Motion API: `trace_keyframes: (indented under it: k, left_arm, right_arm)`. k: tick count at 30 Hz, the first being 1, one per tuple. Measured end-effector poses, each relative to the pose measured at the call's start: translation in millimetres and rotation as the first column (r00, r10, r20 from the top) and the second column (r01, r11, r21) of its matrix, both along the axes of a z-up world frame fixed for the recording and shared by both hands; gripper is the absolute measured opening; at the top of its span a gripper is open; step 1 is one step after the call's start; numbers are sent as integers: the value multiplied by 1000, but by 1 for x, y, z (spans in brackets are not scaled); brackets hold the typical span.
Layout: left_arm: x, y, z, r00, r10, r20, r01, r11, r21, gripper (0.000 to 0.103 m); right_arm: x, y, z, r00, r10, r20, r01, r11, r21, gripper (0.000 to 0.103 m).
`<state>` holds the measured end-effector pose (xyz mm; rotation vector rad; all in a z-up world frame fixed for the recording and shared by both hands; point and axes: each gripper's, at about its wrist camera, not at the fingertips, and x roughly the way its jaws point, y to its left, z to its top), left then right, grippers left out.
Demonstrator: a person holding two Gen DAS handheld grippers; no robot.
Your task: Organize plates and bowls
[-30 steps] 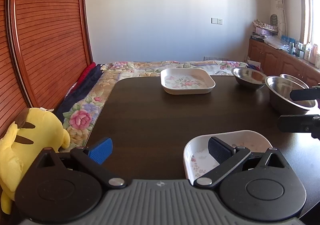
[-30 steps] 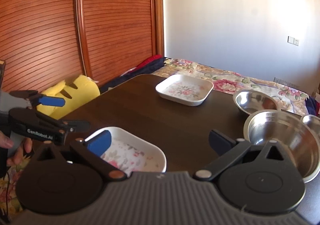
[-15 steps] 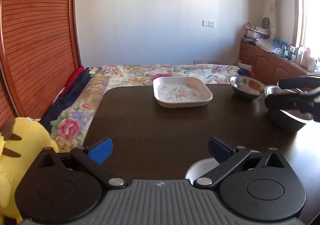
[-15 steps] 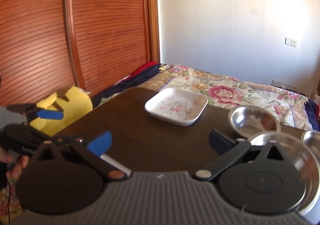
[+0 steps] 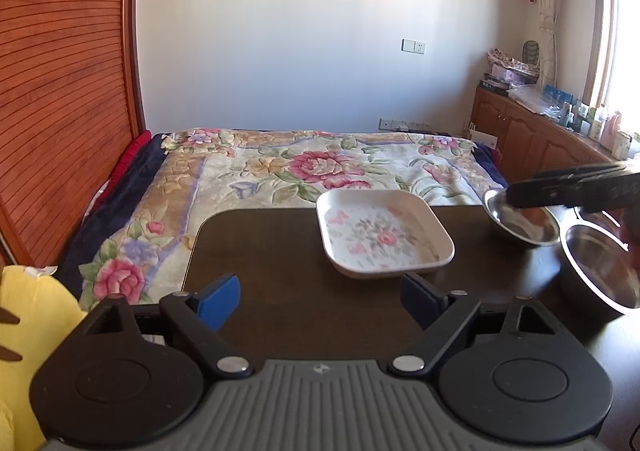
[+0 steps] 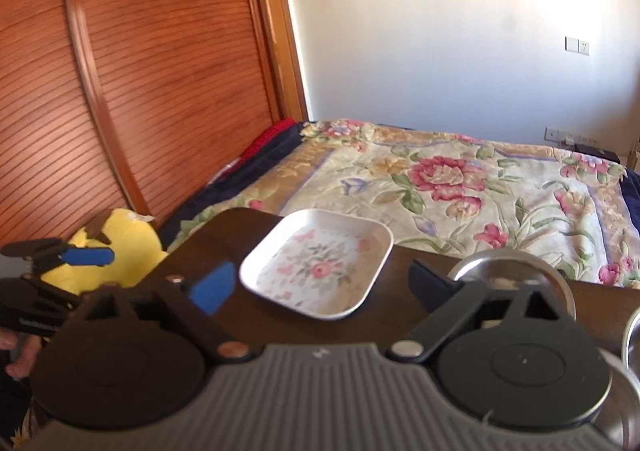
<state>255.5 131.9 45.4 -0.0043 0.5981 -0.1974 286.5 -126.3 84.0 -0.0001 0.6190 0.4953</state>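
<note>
Both sets of jaws are closing with nothing between them: the left gripper (image 5: 320,301) has only bare tabletop in its gap, and the right gripper (image 6: 320,287) frames a dish it does not touch. That dish, a square white plate with a pink flower print (image 5: 385,237), sits near the far edge of the dark brown wooden table (image 5: 280,251), just beyond both pairs of blue-padded fingers (image 5: 220,301). To its right are a small shiny steel bowl (image 5: 524,221) and, nearer, a larger steel bowl (image 5: 600,271), close together and clear of the plate. In the left view the right gripper's dark body crosses in front of the small bowl's rim; whether they touch cannot be told.

Judging from this, the step in hand looks like an approach to the flowered plate, with no dish gripped yet. The next move likely calls for bringing one pair of fingers down to straddle the plate's raised rim, one pad inside and one outside, and pinching there. The rim looks smooth and sloped, so a shallow bite might slip.

Beyond the table lie a floral bedspread (image 5: 320,167) and a yellow plush toy (image 6: 120,247).
</note>
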Motion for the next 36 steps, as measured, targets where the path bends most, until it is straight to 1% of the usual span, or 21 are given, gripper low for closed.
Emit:
trace_keyframes:
  k: [2,4,5,10,12,14,19,20,25,33,36]
  left_arm:
    - [12,1,1,1000,-2,-14,2,1000,-13,83]
    - [24,0,1,1000,-6,-27,6,1000,-17,78]
    - [29,-1,0,999,-9,-33,8,1000,-16,76]
    - [57,-6,-3,997,-24,-67,21,999,-48,76]
    - [68,-11,-7,996,-29,-79,26,999,-45,74]
    - [79,-15,-12,995,-31,-97,27,999,-39,68]
    - [105,-17,-28,990,-7,-138,-1,998,-57,57]
    - [108,-17,-31,990,-1,-144,-8,998,-61,54]
    - [120,-18,-42,986,4,-165,-18,996,-86,47]
    - [127,-20,-55,983,12,-182,-29,996,-90,43]
    - [130,-19,-58,982,15,-186,-34,994,-100,41]
  right_arm:
    - [11,1,-3,1000,-6,-17,5,1000,-5,85]
    - [22,3,-7,999,-11,-35,11,1000,-11,80]
    - [27,4,-9,999,-13,-47,13,1000,-11,79]
    - [49,7,-18,994,-30,-102,27,999,-28,70]
    - [56,9,-21,992,-30,-123,27,999,-33,67]
    - [63,11,-25,988,-37,-147,32,999,-38,65]
    - [75,19,-37,981,-48,-187,33,996,-80,61]
    - [77,21,-40,980,-50,-195,34,996,-86,60]
    - [84,23,-47,972,-62,-226,39,994,-103,56]
    - [92,25,-52,962,-59,-265,30,993,-111,52]
    - [94,27,-54,959,-54,-279,23,993,-116,49]
